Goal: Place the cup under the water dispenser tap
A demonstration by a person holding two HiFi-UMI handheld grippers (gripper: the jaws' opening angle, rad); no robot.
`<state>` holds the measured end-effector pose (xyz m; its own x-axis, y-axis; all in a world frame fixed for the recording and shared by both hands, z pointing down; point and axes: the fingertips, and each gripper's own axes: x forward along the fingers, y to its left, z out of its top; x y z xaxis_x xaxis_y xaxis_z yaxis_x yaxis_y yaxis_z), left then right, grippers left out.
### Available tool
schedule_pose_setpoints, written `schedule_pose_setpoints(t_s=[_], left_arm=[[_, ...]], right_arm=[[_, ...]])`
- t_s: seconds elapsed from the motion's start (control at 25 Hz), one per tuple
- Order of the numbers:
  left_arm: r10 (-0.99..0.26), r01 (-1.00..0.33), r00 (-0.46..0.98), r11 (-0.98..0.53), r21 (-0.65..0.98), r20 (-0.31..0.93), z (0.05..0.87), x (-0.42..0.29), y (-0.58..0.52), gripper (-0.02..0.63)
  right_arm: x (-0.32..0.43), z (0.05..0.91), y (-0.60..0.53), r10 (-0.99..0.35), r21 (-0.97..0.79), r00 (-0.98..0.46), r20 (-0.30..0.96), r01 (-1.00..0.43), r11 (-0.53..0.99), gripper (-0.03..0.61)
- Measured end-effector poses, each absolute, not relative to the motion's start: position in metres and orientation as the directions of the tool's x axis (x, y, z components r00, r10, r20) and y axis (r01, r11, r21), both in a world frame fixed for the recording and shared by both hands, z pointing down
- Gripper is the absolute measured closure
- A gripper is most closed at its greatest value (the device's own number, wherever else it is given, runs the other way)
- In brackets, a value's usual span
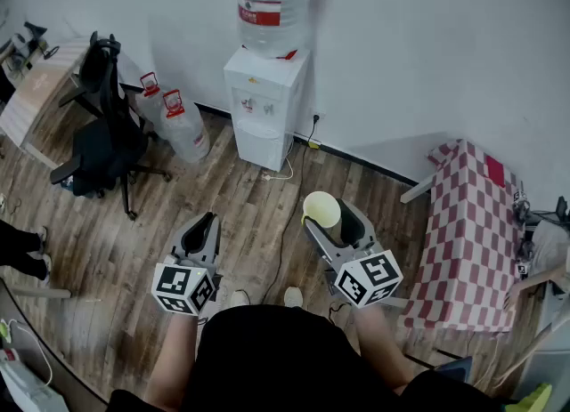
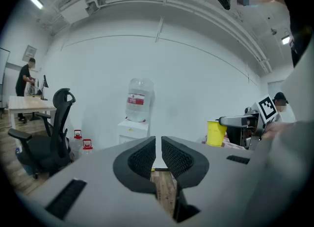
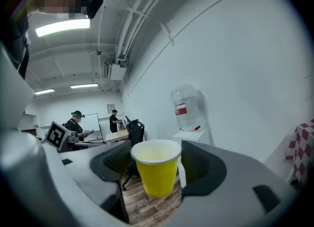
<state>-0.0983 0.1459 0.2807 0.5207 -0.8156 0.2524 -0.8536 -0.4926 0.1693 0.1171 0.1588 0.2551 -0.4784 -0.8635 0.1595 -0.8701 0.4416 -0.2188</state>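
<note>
A yellow paper cup (image 1: 321, 209) stands upright between the jaws of my right gripper (image 1: 334, 217), which is shut on it. In the right gripper view the cup (image 3: 156, 167) fills the middle and is lifted above the wood floor. My left gripper (image 1: 201, 228) hangs level beside it, shut and empty; its pads (image 2: 143, 158) nearly touch. The white water dispenser (image 1: 264, 103), with a clear bottle (image 1: 270, 1) on top, stands against the far wall straight ahead, well away from both grippers. Its taps (image 1: 254, 106) sit on the front panel.
A black office chair (image 1: 102, 134) and two spare water jugs (image 1: 174, 117) stand left of the dispenser. A table with a red-checked cloth (image 1: 468, 241) is on the right. A cable (image 1: 285, 223) runs across the floor. People stand at a far desk (image 2: 24, 104).
</note>
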Motion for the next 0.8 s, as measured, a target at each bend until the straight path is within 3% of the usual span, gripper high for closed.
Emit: schedule_pose_setpoints(t_s=[0.8], left_arm=[[-0.827,-0.873,0.488,-0.456,0.173,0.281,0.293,-0.048,0.157,0.578]], right_arm=[[0.162,0.281,0.17,-0.828,-0.26,-0.53,0.183,-0.838,0.479,0.249]])
